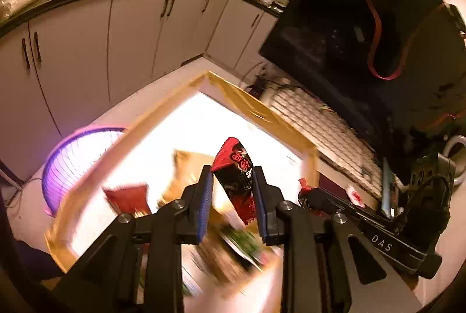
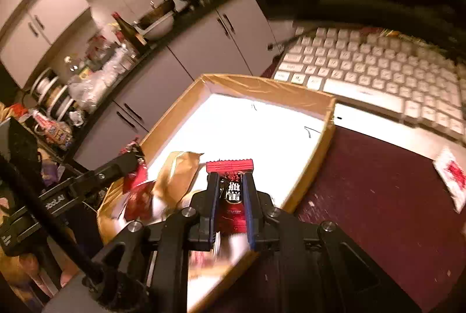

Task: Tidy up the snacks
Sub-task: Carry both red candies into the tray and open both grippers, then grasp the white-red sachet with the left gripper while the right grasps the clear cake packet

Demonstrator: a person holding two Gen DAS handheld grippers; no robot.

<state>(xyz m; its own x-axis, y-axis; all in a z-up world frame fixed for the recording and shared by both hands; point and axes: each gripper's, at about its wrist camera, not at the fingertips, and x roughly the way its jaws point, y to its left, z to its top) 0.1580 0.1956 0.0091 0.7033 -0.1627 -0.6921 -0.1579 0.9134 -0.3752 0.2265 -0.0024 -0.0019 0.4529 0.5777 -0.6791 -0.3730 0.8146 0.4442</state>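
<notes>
In the left wrist view my left gripper [image 1: 233, 192] is shut on a black-and-red snack packet [image 1: 234, 167], which sticks up between the blue pads above the cardboard box [image 1: 253, 106]. My right gripper [image 2: 231, 190] is shut on a similar red-and-black snack packet [image 2: 230, 167], held over the box's near part [image 2: 320, 144]. Inside the box lie a gold packet [image 2: 180, 176] and a red packet [image 2: 137, 199], both blurred. Each gripper also shows in the other's view: the right gripper [image 1: 308, 193] on the right, the left gripper [image 2: 134, 158] on the left.
A white keyboard [image 2: 378, 71] lies just behind the box on a dark red mat [image 2: 378, 196]. A small white-and-red sachet [image 2: 451, 176] lies on the mat. A dark monitor [image 1: 364, 21] stands behind. A purple fan [image 1: 78, 155] sits on the floor, kitchen cabinets [image 1: 131, 36] beyond.
</notes>
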